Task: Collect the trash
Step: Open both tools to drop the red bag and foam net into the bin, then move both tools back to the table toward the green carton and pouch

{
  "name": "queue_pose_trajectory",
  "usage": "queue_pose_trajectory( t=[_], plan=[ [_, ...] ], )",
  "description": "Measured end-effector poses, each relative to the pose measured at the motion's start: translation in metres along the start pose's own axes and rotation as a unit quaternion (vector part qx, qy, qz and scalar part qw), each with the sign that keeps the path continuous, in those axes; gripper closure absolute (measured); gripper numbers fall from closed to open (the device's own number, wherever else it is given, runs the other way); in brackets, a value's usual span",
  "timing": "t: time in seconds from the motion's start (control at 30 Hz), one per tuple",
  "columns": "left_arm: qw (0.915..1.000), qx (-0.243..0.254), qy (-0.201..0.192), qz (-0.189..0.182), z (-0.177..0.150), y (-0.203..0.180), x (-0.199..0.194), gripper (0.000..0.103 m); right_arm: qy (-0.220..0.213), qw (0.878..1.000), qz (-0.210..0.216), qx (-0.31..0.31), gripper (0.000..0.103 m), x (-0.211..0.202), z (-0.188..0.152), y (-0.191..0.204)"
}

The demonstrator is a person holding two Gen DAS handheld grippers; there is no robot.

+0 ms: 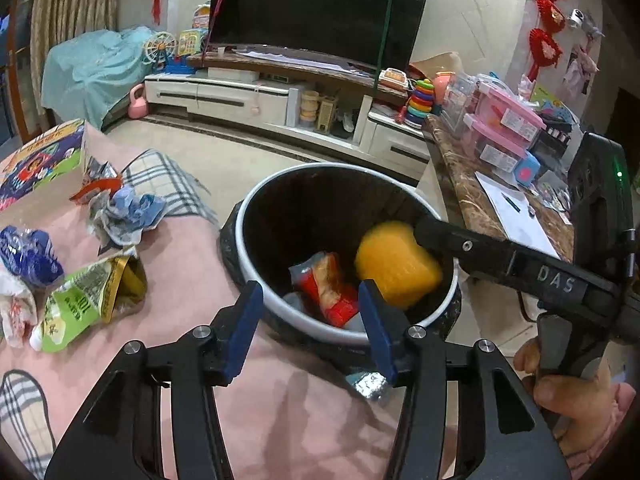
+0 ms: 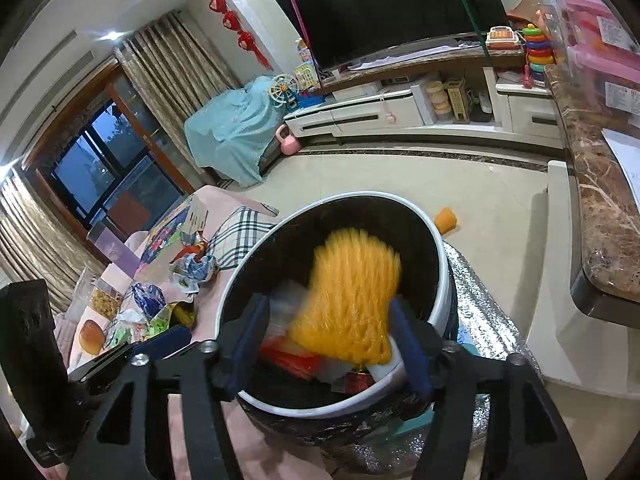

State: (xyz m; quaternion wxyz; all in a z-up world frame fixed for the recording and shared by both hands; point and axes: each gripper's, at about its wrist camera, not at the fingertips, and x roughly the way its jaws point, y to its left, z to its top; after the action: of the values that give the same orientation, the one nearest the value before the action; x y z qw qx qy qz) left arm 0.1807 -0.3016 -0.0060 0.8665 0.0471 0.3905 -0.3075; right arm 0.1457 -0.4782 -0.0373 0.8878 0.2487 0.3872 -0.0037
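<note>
A round trash bin (image 1: 256, 216) with a white rim and black liner stands beside the pink-covered table (image 1: 188, 280). A blurred orange-yellow wrapper (image 1: 394, 262) is in the air inside the bin, over a red snack packet (image 1: 328, 294). My right gripper (image 2: 332, 340) is open over the bin (image 2: 438, 280), with the blurred orange wrapper (image 2: 352, 292) just beyond its tips. My left gripper (image 1: 310, 326) is open and empty at the bin's near rim. The right gripper (image 1: 424, 230) reaches in from the right.
On the table lie a green pouch (image 1: 88, 300), a crumpled blue-white wrapper (image 1: 128, 212), a blue bag (image 1: 28, 256) and a colourful box (image 1: 40, 160). A marble counter (image 1: 480, 184) stands on the right, a TV cabinet (image 1: 260, 96) behind. An orange piece (image 2: 446, 220) lies on the floor.
</note>
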Motion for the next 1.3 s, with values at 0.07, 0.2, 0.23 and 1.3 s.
queue_pose_trajectory(
  t=[0.07,0.2,0.23,1.3],
  plan=[
    [1.0000,-0.007,0.001,0.002,-0.005,0.005,-0.003,0.052,-0.003,1.000,0.000,0.001,0.033,-0.002,0.000,0.001],
    [0.9996,-0.027,0.004,0.009,-0.019,0.018,-0.011,0.050,-0.007,1.000,0.005,0.002,0.030,-0.005,-0.003,0.004],
    [0.9993,-0.034,0.004,0.012,-0.023,0.022,-0.013,0.050,-0.008,1.000,0.008,0.003,0.029,-0.006,-0.003,0.005],
    [0.9693,-0.211,-0.029,0.123,-0.138,0.187,-0.119,0.046,0.072,0.986,0.107,-0.102,0.020,0.040,-0.088,0.162]
  ],
)
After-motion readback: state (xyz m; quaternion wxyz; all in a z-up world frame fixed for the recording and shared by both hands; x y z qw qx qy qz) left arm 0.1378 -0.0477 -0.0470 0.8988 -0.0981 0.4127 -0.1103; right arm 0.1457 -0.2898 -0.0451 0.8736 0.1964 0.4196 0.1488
